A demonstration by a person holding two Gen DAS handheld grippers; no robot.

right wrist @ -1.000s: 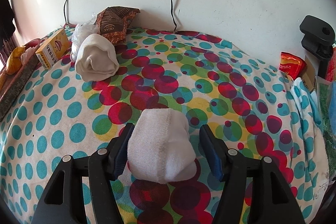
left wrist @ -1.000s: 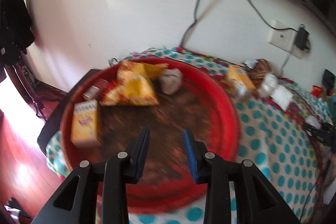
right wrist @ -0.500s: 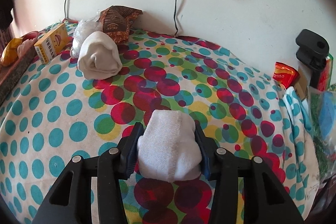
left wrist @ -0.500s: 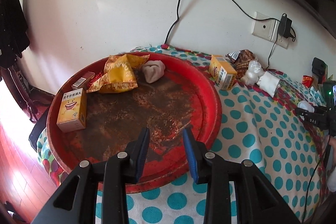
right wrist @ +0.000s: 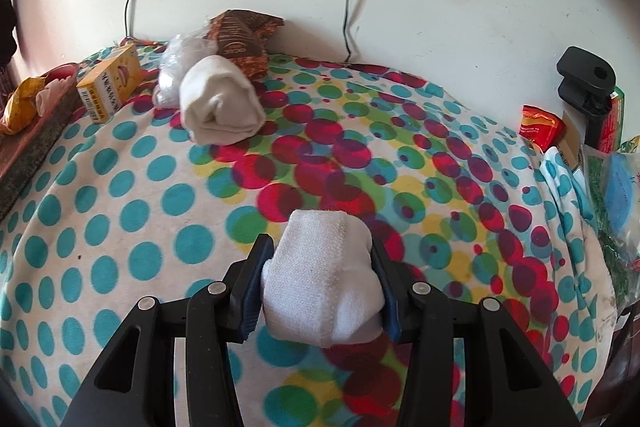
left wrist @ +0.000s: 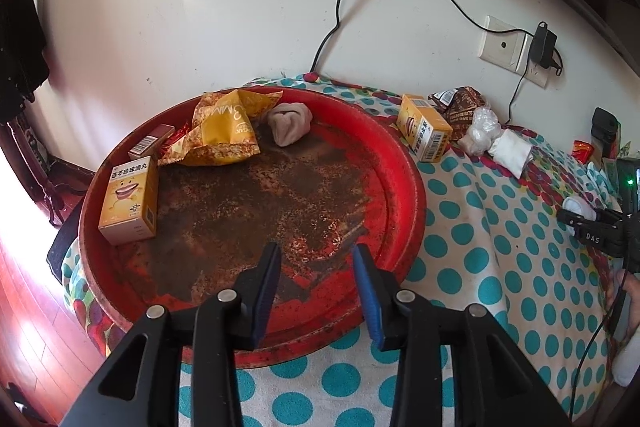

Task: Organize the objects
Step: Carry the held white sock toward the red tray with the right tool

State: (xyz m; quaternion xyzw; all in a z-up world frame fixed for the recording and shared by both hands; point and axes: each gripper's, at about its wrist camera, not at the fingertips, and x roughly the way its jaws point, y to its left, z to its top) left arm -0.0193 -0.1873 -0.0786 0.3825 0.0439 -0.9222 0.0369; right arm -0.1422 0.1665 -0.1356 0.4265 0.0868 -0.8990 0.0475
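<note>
My right gripper point(right wrist: 318, 267) is shut on a rolled white sock point(right wrist: 322, 275) and holds it just above the dotted cloth; it also shows far right in the left wrist view point(left wrist: 576, 207). My left gripper point(left wrist: 316, 267) is open and empty over the near edge of the round red tray point(left wrist: 404, 163). In the tray lie a yellow box point(left wrist: 128, 201), yellow snack bags point(left wrist: 224, 131), a small red box point(left wrist: 150, 143) and a beige rolled sock point(left wrist: 290, 123).
On the cloth near the wall lie a second yellow box point(right wrist: 110, 83), a larger rolled cream sock point(right wrist: 220, 103), a clear plastic bag point(right wrist: 176, 71) and a brown wrapper point(right wrist: 240, 43). A black clamp point(right wrist: 586, 83) and red packet point(right wrist: 540, 125) stand at the right.
My right gripper closed on the white sock and lifted it slightly. My left gripper drew back from the tray, so more of the tray and cloth shows.
</note>
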